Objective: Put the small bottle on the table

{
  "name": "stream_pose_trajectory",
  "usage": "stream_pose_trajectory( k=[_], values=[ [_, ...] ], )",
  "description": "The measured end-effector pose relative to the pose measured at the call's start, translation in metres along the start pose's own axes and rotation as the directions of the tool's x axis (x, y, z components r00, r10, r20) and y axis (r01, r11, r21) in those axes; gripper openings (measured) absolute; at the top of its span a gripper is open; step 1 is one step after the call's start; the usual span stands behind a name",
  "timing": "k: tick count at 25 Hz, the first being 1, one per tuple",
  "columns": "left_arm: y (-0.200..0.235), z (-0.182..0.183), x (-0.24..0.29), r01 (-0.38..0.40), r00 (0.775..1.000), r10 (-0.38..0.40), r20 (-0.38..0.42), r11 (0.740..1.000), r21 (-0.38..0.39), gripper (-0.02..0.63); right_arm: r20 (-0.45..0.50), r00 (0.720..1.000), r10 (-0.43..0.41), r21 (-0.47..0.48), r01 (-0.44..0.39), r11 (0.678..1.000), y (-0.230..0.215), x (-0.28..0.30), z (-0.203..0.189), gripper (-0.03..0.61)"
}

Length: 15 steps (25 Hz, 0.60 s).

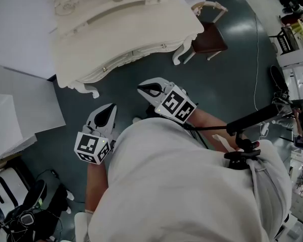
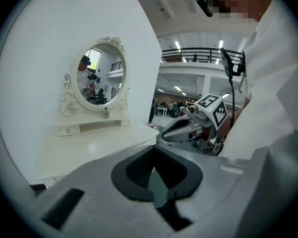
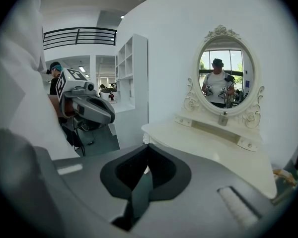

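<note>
Our left gripper (image 1: 107, 113) and right gripper (image 1: 150, 89) are both closed and empty, near the white dressing table (image 1: 141, 32). What may be the small bottle (image 3: 222, 118) stands there under the oval mirror (image 3: 226, 78).

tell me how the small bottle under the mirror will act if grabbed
The small bottle looks tiny and slim, so probably light. It stands upright on the narrow shelf below the mirror, so a sideways nudge may tip it. It seems round, so once down it could roll.
</note>
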<state>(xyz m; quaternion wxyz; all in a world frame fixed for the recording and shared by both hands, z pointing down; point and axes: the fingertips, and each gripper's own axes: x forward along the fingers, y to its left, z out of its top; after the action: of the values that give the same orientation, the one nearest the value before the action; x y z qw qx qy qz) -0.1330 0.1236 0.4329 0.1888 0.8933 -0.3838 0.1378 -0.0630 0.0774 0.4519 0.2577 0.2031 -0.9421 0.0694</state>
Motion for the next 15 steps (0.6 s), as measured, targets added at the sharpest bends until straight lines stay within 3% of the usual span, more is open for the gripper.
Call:
stream_pose_trajectory(
  k=[15],
  values=[
    [0.0046, -0.0031, -0.0016, -0.003, 1.0, 0.003, -0.01, 1.0, -0.001, 0.003, -0.014, 1.0, -0.005, -0.023, 0.005, 1.0, -0.0016, 0.0024, 0.0015, 0.0]
  ],
)
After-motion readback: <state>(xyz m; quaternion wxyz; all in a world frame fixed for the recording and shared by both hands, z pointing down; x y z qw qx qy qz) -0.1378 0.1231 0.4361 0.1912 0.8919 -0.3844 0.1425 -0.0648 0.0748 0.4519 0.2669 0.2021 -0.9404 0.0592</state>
